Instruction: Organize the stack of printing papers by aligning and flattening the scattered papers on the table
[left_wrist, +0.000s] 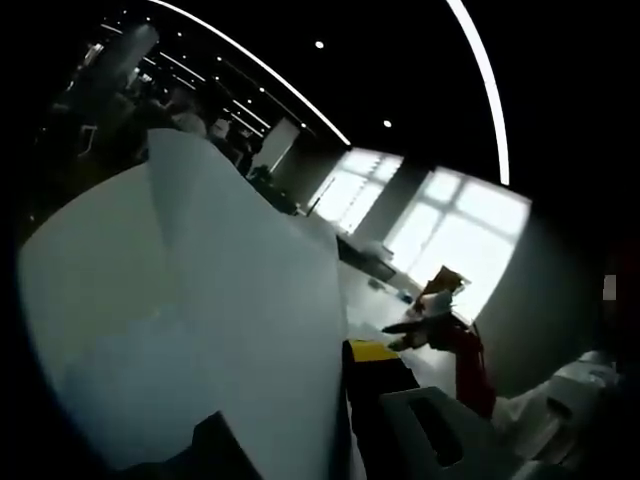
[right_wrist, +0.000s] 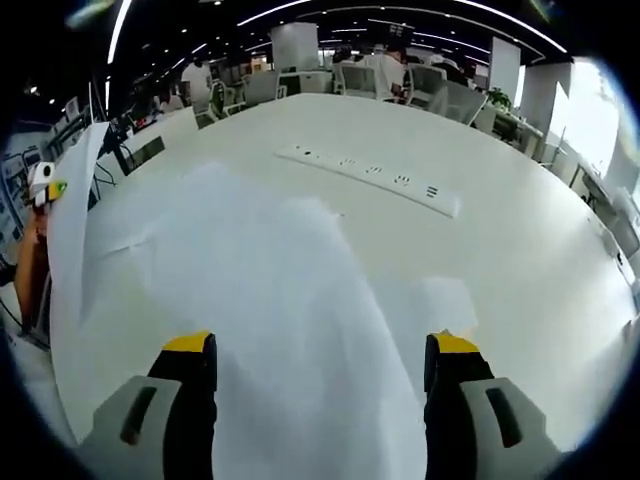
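Loose white sheets of printing paper (right_wrist: 290, 300) lie overlapping and askew on the white table (right_wrist: 530, 270). My right gripper (right_wrist: 320, 350) hovers open just above them, its yellow-tipped jaws wide apart on either side of the top sheet. At the table's left edge my left gripper (right_wrist: 45, 185) holds one sheet (right_wrist: 70, 260) upright. In the left gripper view that lifted sheet (left_wrist: 200, 300) curves up in front of the camera. My left gripper (left_wrist: 340, 385) is shut on its lower edge, and the sheet hides most of one jaw.
A long white power strip (right_wrist: 370, 170) lies across the far middle of the table. Office chairs (right_wrist: 440, 90) and people stand beyond the far edge. A red sleeve (left_wrist: 470, 360) reaches in at the right of the left gripper view, below bright windows (left_wrist: 450, 230).
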